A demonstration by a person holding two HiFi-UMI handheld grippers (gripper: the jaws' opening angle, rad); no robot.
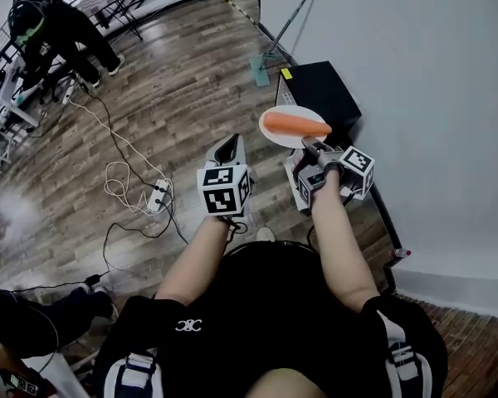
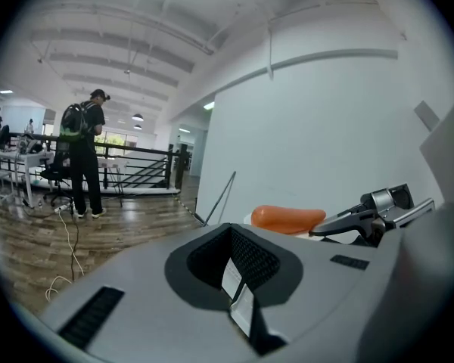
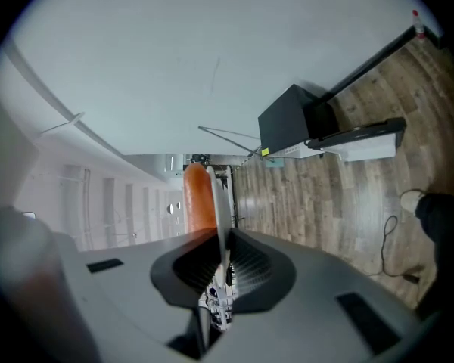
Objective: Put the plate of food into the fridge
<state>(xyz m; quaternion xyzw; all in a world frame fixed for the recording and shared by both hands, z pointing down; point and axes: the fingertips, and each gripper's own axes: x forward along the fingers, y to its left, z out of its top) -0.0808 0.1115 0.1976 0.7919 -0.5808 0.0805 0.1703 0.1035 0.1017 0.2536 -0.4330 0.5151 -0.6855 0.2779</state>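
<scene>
No fridge shows along the white wall [image 1: 415,98], so this looks like the carrying step. The next move calls for finding the fridge while the white plate [image 1: 289,142] stays level; the left gripper [image 1: 230,143], clenched on nothing, could take the door. The plate hangs in the air above a black box [image 1: 319,89], its rim pinched by the right gripper [image 1: 310,148], with one smooth orange, carrot-like piece of food [image 1: 295,124] lying across it.

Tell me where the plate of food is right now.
Head view, right of centre: the plate, carrying an orange sausage, is held by its rim in the right gripper, over the black cabinet at the white wall.
</scene>
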